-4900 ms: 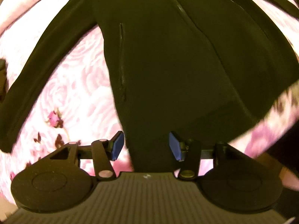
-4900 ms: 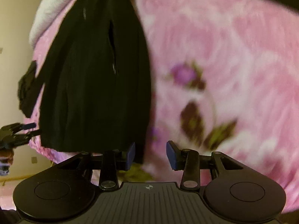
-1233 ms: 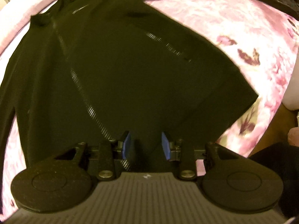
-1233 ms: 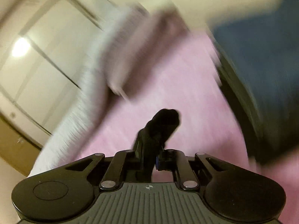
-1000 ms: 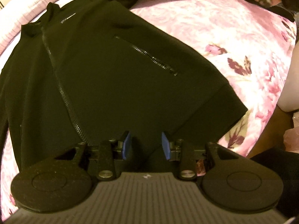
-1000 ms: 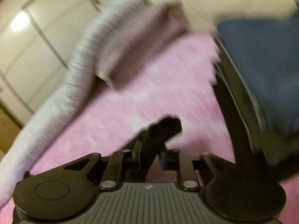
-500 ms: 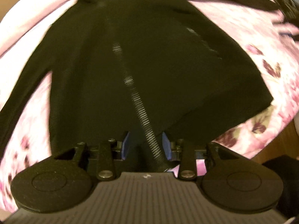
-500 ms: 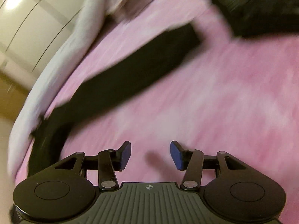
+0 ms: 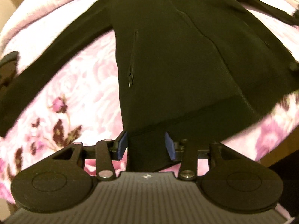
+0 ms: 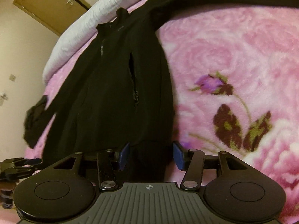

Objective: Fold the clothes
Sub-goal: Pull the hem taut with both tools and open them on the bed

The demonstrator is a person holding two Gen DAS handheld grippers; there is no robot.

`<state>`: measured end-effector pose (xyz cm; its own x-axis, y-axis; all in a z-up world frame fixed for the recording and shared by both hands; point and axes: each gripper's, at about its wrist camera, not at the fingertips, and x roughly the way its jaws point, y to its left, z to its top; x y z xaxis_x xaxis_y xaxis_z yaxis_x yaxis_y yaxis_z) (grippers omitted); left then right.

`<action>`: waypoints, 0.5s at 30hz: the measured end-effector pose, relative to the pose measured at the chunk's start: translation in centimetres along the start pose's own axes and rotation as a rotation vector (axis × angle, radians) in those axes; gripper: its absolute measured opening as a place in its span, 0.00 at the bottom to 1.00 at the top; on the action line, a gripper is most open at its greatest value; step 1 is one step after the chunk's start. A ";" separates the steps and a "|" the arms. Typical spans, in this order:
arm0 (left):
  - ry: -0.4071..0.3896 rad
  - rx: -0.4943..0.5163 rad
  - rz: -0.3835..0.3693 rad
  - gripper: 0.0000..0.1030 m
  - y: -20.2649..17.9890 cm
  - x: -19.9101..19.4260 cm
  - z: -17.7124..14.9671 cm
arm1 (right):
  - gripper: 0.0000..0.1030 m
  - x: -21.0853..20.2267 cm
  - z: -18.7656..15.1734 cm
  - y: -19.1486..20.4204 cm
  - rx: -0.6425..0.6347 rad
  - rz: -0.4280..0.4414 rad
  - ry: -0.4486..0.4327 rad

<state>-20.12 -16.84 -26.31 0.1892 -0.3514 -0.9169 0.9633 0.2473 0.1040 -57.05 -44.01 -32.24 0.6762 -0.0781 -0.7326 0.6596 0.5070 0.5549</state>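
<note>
A black zip jacket (image 9: 177, 65) lies face up on the bed, its sleeves spread out to both sides. My left gripper (image 9: 146, 145) stands over the hem's left corner. Its jaws are opening, and the fabric lies between the blue pads without being pinched. My right gripper (image 10: 151, 155) is open over the hem's right corner, with the cloth between its pads and a gap on each side. In the right wrist view the jacket (image 10: 115, 85) runs up to its collar, and the left gripper (image 10: 36, 165) shows at the lower left.
A pink rose-patterned blanket (image 10: 233, 65) covers the bed. A white quilt (image 10: 84, 22) lies beyond the collar, with a wall and a brown door (image 10: 46, 1) behind it. The bed's edge and the floor (image 9: 280, 149) are at the lower right of the left wrist view.
My right gripper let go of the sleeve cuff, opened, and swung back to the hem's right corner. My left gripper slid along the hem from the zipper to the left corner and widened slightly.
</note>
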 end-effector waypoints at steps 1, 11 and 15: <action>-0.005 0.027 -0.019 0.38 0.4 0.4 -0.7 | 0.51 0.0 -0.1 0.3 -0.017 -0.015 -0.013; -0.186 0.082 -0.130 0.42 2.4 1.1 -4.2 | 0.38 1.4 -2.7 3.9 -0.288 -0.220 -0.088; -0.256 0.096 -0.140 0.44 2.7 1.4 -5.0 | 0.34 2.0 -3.2 3.7 -0.311 -0.230 -0.129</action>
<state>-18.15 -12.20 -29.25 0.0830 -0.5951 -0.7993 0.9947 0.0979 0.0304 -54.31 -39.52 -32.94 0.5709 -0.3168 -0.7575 0.6813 0.6977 0.2217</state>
